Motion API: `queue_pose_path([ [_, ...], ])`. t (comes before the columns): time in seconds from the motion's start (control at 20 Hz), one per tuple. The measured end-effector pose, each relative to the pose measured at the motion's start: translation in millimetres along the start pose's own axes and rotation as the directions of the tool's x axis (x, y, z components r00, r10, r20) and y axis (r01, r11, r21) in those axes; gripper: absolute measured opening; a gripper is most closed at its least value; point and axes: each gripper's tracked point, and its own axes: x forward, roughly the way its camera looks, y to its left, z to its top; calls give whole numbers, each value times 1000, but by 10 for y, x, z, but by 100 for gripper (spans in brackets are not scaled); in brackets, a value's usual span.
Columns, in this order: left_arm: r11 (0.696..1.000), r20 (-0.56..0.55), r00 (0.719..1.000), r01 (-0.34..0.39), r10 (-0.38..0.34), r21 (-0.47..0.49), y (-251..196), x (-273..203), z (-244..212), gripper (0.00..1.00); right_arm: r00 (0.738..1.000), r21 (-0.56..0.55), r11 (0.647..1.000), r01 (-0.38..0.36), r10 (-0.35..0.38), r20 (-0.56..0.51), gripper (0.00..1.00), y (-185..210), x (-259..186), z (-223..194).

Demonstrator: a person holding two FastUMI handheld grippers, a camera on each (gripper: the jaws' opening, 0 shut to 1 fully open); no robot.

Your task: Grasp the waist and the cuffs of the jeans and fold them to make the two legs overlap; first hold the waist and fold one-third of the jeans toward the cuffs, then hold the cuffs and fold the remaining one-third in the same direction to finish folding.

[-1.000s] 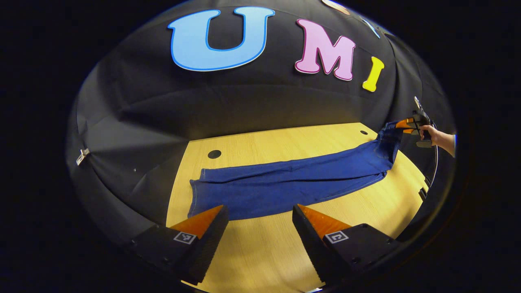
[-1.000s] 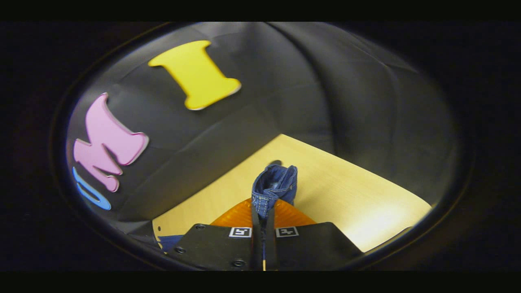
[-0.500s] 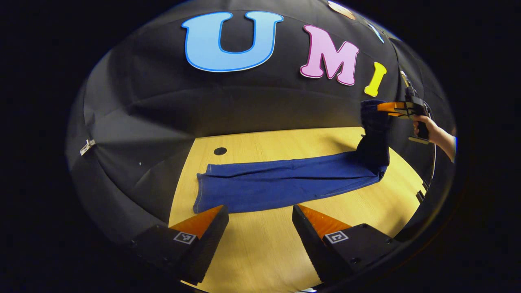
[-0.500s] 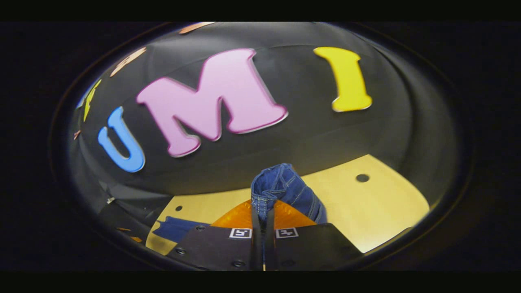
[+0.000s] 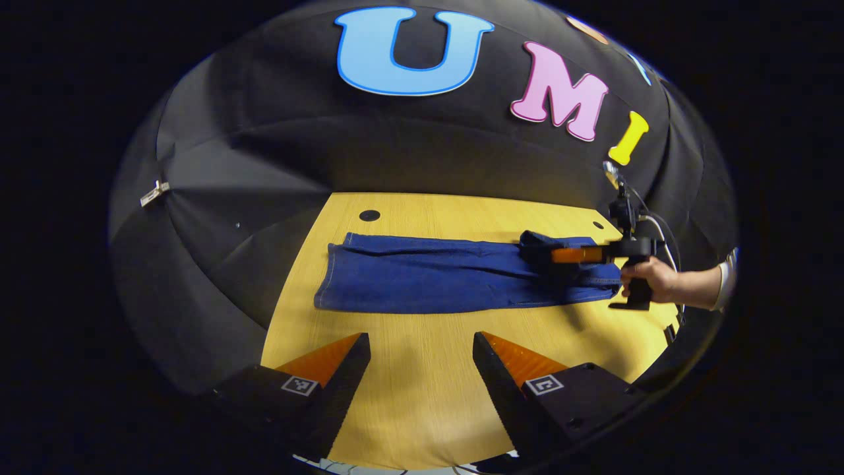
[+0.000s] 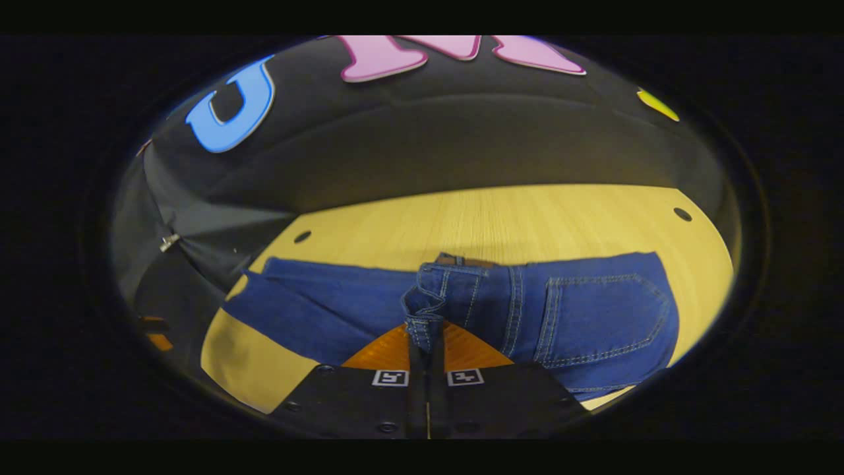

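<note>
Blue jeans [image 5: 428, 277] lie lengthwise across the wooden table [image 5: 409, 382], legs stacked, cuffs at the left end. Their waist part is folded over onto the legs at the right, back pocket facing up [image 6: 593, 310]. My right gripper [image 6: 425, 330] is shut on the waistband [image 6: 425, 307], low over the folded part; in the left gripper view this right gripper [image 5: 560, 254] is held by a hand [image 5: 649, 280]. My left gripper [image 5: 421, 346] stands open above bare table, in front of the jeans, with nothing between its fingers.
Black cloth walls close the table off at the back and left. Small round holes sit in the tabletop near the back edge [image 5: 369, 215] [image 6: 682, 214]. A cable [image 5: 659, 227] trails behind the right gripper. Bare wood lies in front of the jeans.
The right gripper carried the waist up from the table's right end, over, and down leftward onto the legs, making a fold. The left gripper stayed open and drew back slightly.
</note>
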Motion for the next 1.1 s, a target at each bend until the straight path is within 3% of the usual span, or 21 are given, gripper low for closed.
queue_pose_path([
  [0.05,1000,-3,1000,5,-5,-24,4,51,32,96,1000,-6,1000,-2,2,-2,0,31,60,-39],
  [0.1,999,-7,1000,12,-13,-49,4,111,58,98,1000,-5,1000,-7,7,5,12,48,78,-26],
  [0.15,997,-12,1000,15,-16,-74,12,195,94,91,999,10,999,-33,33,-2,10,110,96,-52],
  [0.2,995,-17,1000,17,-19,-96,33,282,121,96,998,31,997,-63,64,-25,19,174,105,-80],
  [0.35,984,-23,1000,11,-15,-176,139,500,243,96,984,77,983,-169,173,-41,61,468,-18,-75],
  [0.45,977,-22,1000,-15,11,-212,255,598,330,96,983,65,981,-182,184,-29,89,516,-107,-44],
  [0.5,977,-14,1000,-21,18,-211,283,627,402,96,981,51,980,-190,192,-28,97,538,-167,-49],
  [0.75,988,1,996,-84,85,-127,623,856,703,96,977,-111,971,-213,213,-11,98,496,-778,-98],
  [0.9,980,-20,991,-130,129,-149,857,1209,753,96,973,-60,974,-217,220,64,98,426,-1290,5],
  [1.0,976,-90,985,-158,146,-151,1032,1488,627,96,976,-8,982,-191,191,106,98,237,-1548,51],
  [1.1,962,-174,962,-237,213,-136,1295,1691,425,96,985,39,989,-145,141,97,98,-71,-1732,-49],
])
